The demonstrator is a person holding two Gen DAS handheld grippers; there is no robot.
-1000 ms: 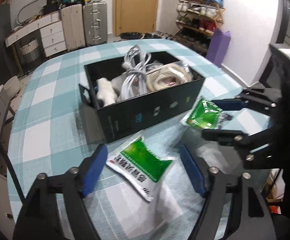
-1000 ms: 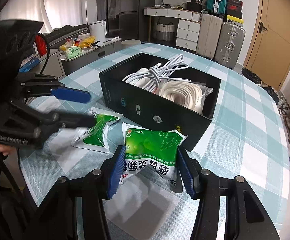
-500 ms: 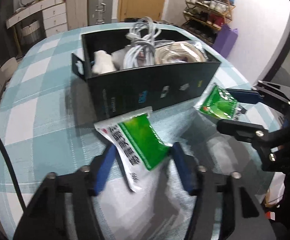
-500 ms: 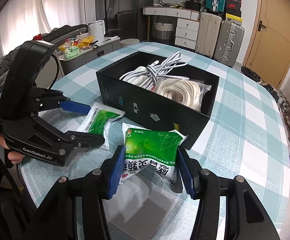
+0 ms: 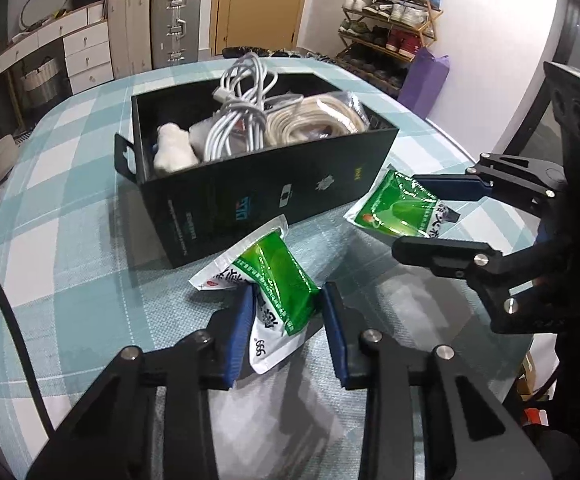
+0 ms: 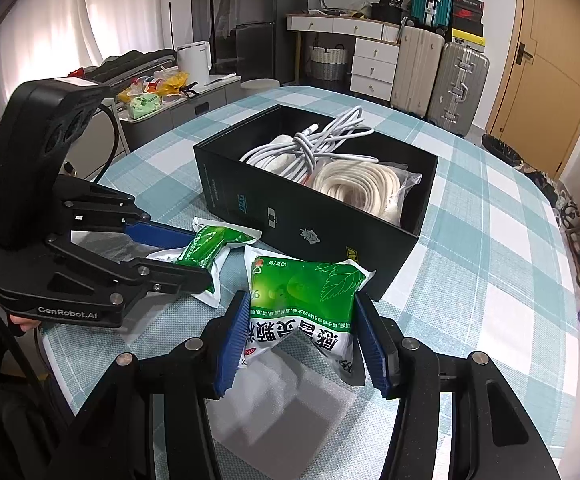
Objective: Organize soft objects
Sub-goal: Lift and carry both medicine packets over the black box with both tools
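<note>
Beside the black box (image 5: 273,196), each gripper clamps a green sachet (image 5: 277,280) lengthwise toward it, left gripper (image 5: 287,332) closing.

Glossy plastic sachets (image 5: 277,276); matt black cardboard box (image 5: 273,196); woven checked tablecloth (image 5: 69,216); ribbed blue tong pads (image 6: 231,344).

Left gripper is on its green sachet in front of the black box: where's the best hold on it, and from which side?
Grip the sachet across its puffy green middle, coming down from the near side, away from the black box. Its flat sealed edges would likely slip, while the filled centre gives the pads bulk. The left gripper already straddles that part, its jaws closing on it.
</note>
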